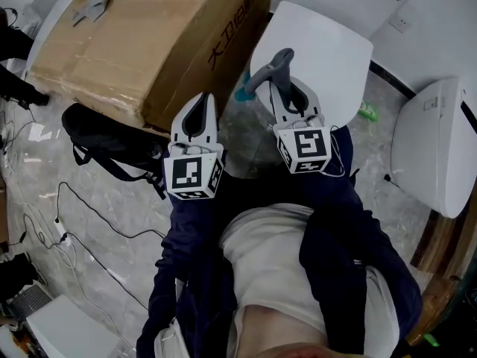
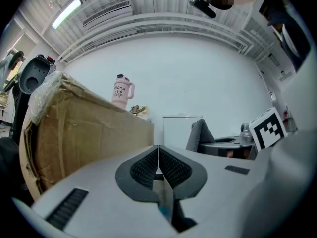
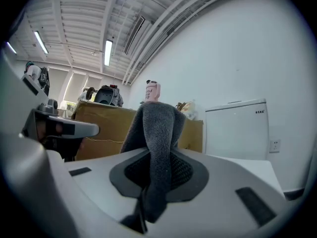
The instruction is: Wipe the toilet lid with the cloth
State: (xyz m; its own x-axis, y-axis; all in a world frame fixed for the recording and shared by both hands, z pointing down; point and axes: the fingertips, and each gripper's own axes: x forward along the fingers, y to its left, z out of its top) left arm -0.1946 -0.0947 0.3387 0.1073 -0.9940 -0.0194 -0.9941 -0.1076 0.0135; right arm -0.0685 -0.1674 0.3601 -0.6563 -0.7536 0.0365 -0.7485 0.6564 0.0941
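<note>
Head view: the large brown cardboard box [image 1: 141,43] fills the upper left, its far end cut off by the frame; it is closed, so its contents are hidden. Right of it lies the white plastic toilet lid [image 1: 328,58], shut. Both my arms, in dark sleeves, reach forward side by side. My left gripper [image 1: 201,103] hangs over the floor just beside the box corner. My right gripper [image 1: 282,86] is further ahead, its tip above the lid's near left edge.

Left gripper view: the ribbed pads [image 2: 146,167] meet, nothing between them.

Right gripper view: the jaws clamp the grey fleecy cloth [image 3: 156,133], which rises from them in a folded hump. Whether the cloth touches the lid cannot be determined.

A small teal item [image 1: 242,94] between box and toilet is mostly hidden. A pink lidded cup [image 2: 120,91] stands on the box; its contents are not visible.
</note>
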